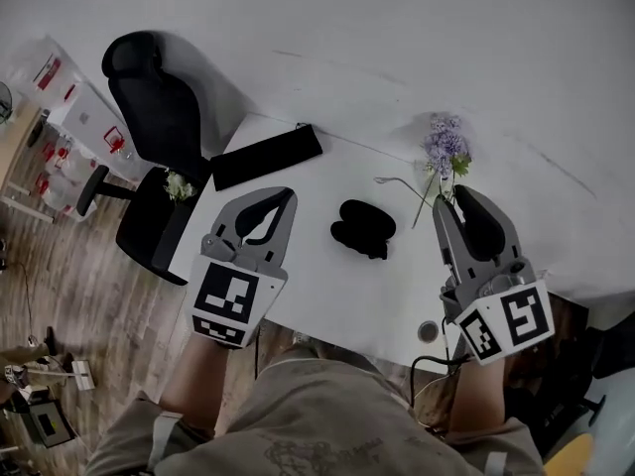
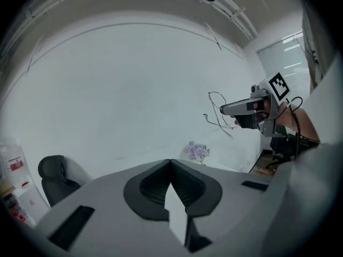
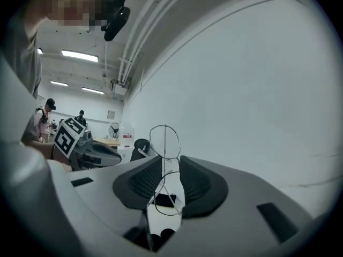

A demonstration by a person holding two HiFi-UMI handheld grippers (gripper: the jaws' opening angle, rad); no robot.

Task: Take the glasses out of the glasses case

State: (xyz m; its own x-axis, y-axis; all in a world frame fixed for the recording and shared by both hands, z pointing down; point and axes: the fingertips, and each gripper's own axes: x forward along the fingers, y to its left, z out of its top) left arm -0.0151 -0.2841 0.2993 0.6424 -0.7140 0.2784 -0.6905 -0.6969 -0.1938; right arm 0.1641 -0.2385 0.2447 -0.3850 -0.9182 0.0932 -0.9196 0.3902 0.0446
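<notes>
Fingers [image 3: 140, 182] of the right gripper [image 1: 451, 194] pinch the thin wire glasses [image 3: 165, 141] high over the bench's [image 1: 298, 286] far right corner, clear of the open glasses case [image 1: 363, 228]. With so slight a hold, the glasses may twist or slip. The left gripper's [image 2: 170, 162] fingers are pressed together, empty.

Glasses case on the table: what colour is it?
The glasses case is plain black against the white table; the head view shows it best.

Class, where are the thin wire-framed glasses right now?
The thin wire-framed glasses are clamped in the right gripper's jaws; in the head view they show at right, beside the purple flowers and right of the black glasses case.
</notes>
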